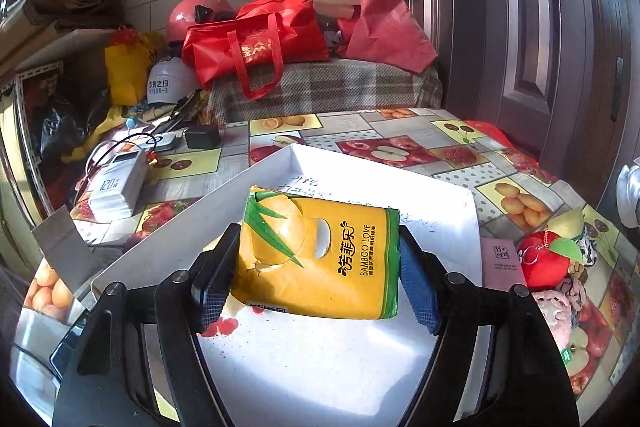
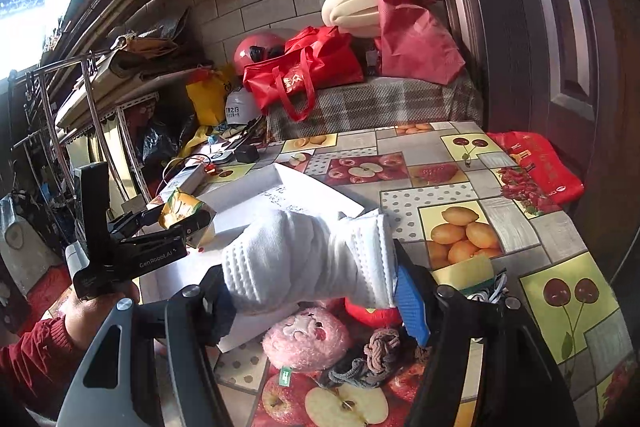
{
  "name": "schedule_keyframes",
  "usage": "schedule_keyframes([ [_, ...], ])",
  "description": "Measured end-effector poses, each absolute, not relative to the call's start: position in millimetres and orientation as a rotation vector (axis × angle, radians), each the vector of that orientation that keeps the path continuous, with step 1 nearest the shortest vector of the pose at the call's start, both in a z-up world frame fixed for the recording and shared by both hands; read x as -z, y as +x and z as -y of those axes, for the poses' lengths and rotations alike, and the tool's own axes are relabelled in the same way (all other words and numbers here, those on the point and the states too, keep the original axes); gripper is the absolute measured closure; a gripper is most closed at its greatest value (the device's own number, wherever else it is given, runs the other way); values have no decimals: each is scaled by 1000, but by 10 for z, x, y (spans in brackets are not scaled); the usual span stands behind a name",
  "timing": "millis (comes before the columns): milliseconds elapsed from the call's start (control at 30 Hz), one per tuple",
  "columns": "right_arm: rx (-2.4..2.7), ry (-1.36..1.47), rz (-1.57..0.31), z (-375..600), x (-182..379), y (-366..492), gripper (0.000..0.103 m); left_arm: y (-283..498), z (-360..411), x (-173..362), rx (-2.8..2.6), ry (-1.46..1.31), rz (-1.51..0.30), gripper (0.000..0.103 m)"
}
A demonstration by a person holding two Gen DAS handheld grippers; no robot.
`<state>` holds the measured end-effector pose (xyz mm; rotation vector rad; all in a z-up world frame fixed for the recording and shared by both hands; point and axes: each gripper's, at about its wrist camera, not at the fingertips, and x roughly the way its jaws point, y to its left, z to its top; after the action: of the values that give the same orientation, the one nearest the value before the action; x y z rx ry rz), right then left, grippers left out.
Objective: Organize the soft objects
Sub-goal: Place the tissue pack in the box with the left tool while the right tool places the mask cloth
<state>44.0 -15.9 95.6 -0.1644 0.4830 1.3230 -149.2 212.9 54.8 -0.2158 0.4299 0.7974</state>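
The left tongs [image 1: 316, 267] are clamped on a yellow tissue pack [image 1: 320, 255] printed "BAMBOO LOVE", one pad pressed to each short side, and they hold it above the white box lid [image 1: 440, 195] that lies on the fruit-patterned surface [image 1: 400, 131]. From the right wrist camera the same pack [image 2: 182, 207] shows crumpled between the left tongs' [image 2: 188, 223] black fingers, over the lid's [image 2: 320, 187] left part. The right tongs [image 2: 316, 291] grip a white knitted cloth [image 2: 304, 259] (ribbed, folded into a thick wad), held up over the lid's near edge. Below it on the surface [image 2: 460, 155] lie a pink plush toy [image 2: 306, 341], a knotted grey-brown cord [image 2: 372, 355] just beside it, and a red apple-shaped plush [image 2: 372, 315] partly hidden behind the cloth. In the left wrist view the apple plush [image 1: 542, 259] sits right of the lid, next to a small pink card [image 1: 502, 263].
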Motion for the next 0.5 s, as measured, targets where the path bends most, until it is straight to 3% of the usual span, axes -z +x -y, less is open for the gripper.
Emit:
schedule_keyframes([
  [500, -1387, -237, -689, -1052, -587, 102, 35, -1564, -2243, -443, -823, -269, -452, 28],
])
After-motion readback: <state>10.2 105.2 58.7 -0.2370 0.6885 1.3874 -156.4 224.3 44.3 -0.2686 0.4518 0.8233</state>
